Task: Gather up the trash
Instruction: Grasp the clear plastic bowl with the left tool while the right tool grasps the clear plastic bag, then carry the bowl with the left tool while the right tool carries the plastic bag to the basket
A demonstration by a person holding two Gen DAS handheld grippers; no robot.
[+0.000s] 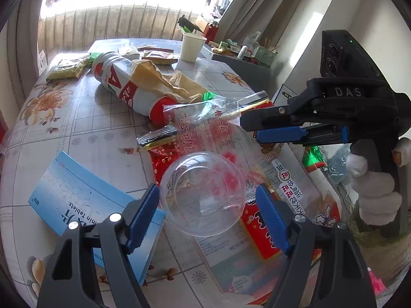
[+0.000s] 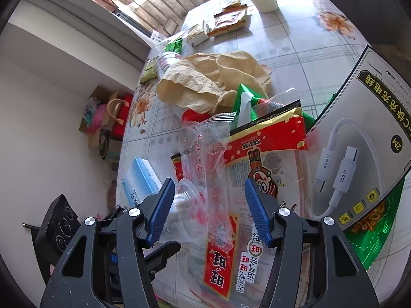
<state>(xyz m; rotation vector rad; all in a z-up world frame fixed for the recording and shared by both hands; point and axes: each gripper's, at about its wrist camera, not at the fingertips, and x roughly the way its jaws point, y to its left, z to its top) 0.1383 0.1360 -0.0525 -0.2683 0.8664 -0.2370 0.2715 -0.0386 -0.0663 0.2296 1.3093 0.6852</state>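
Note:
A clear plastic cup [image 1: 203, 192] lies on its side on a pile of snack wrappers; it also shows in the right wrist view [image 2: 187, 213]. My left gripper [image 1: 208, 205] is open, its blue pads on either side of the cup and apart from it. My right gripper [image 2: 205, 205] is open above a red-and-white snack bag [image 2: 259, 169] and a clear printed bag [image 2: 205, 148]. In the left wrist view the right gripper [image 1: 267, 131] comes in from the right over the clear bag [image 1: 203, 123]. A crumpled brown paper bag [image 1: 159, 79] lies on a red-and-white bottle [image 1: 120, 82].
A floral tablecloth covers the table [image 1: 64, 118]. A blue tablet box [image 1: 87, 205] lies at the left. A white paper cup [image 1: 191, 46] stands at the back among small packets [image 1: 156, 55]. A cable package [image 2: 359, 133] lies at the right on a green wrapper [image 2: 372, 233].

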